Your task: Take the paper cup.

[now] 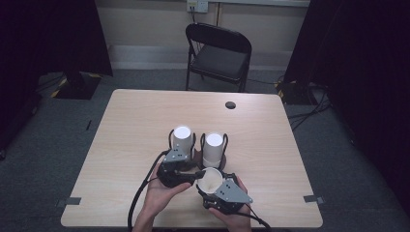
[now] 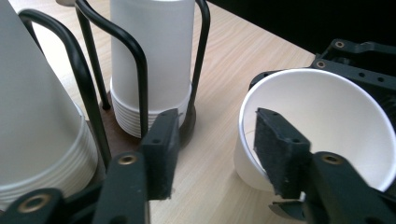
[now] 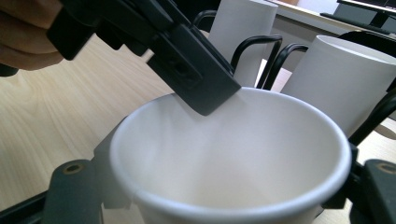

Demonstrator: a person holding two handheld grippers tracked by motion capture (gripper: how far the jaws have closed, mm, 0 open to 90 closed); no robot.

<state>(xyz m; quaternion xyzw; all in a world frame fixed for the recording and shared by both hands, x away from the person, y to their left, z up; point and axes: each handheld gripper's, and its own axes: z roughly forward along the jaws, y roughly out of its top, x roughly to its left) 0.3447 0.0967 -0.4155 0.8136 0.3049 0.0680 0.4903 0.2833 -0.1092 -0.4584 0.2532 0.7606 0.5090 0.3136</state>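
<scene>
right claw (image 1: 211, 186) clamped round loose paper cup (image 1: 209, 180); left claw (image 2: 215, 154) wide, one jaw inside rim at 9 o'clock. Hard pinch probably crumples wall, cup slips.

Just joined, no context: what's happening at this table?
A person works two handheld grippers over a wooden table. The right gripper is shut on a single white paper cup, mouth up. The left gripper is open, with one of its fingers inside the cup's rim. Behind stand two stacks of upside-down cups in black wire holders.
</scene>
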